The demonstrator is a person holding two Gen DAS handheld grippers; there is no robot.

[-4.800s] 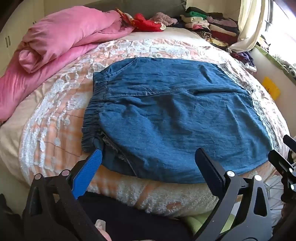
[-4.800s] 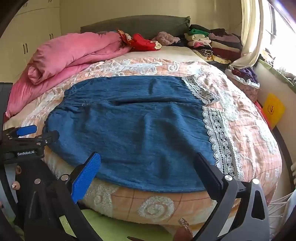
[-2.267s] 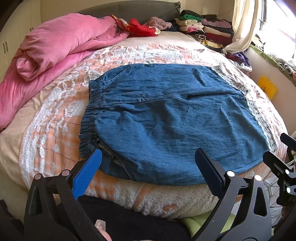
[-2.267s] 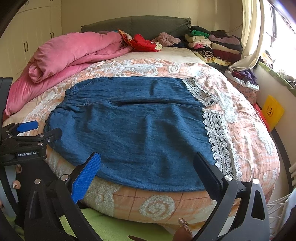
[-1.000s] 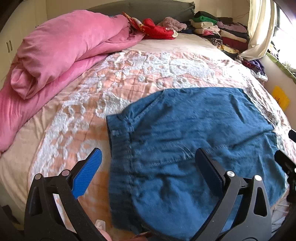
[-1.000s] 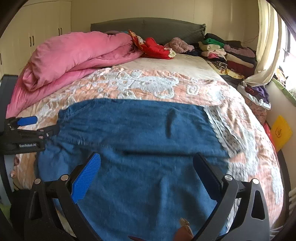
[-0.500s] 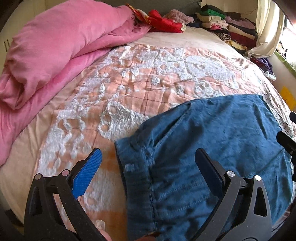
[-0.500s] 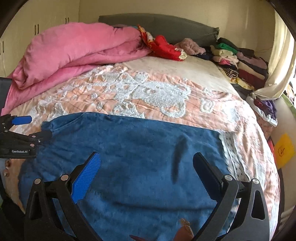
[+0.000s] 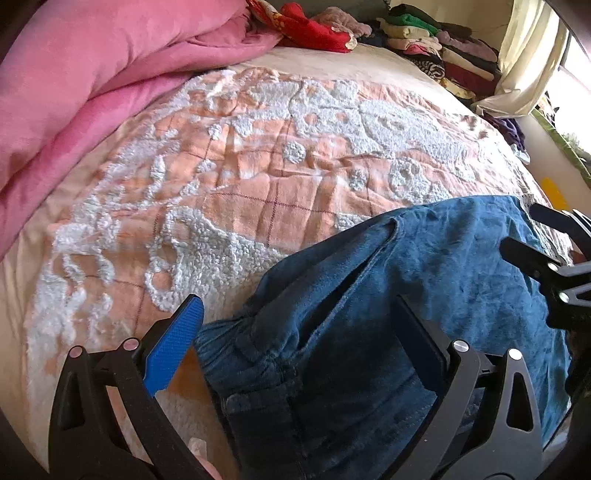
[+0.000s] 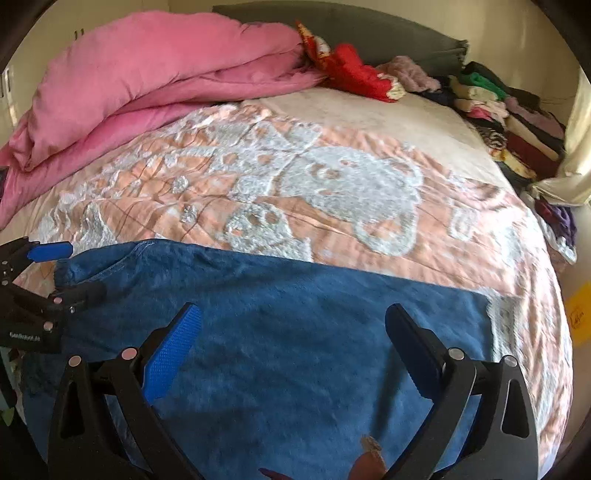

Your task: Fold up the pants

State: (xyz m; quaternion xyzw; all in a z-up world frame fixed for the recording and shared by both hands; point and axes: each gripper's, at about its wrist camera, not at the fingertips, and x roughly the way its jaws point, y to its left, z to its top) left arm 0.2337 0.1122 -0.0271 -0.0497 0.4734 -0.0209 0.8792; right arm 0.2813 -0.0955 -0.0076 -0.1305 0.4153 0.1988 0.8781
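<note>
Blue denim pants (image 9: 424, 277) lie flat on the peach and white bedspread (image 9: 258, 166), their gathered elastic waistband (image 9: 236, 339) at the left end. My left gripper (image 9: 295, 306) hovers open over the waistband end, nothing between its fingers. My right gripper (image 10: 291, 312) hovers open over the middle of the pants (image 10: 295, 295), also holding nothing. The right gripper (image 9: 546, 266) shows at the right edge of the left wrist view. At the left edge of the right wrist view I see the left gripper (image 10: 48, 273). Whether the fingers touch the cloth is unclear.
A pink duvet (image 10: 147, 85) is heaped along the bed's left side. Red clothing (image 10: 354, 74) lies by the dark headboard (image 10: 369, 33). Several folded clothes (image 10: 509, 114) are stacked at the far right, beside a cream curtain (image 9: 524, 62). Bare bedspread stretches beyond the pants.
Both grippers have moved forward from the bed's near edge to above the pants, staying open. The pants now fill the lower part of both views.
</note>
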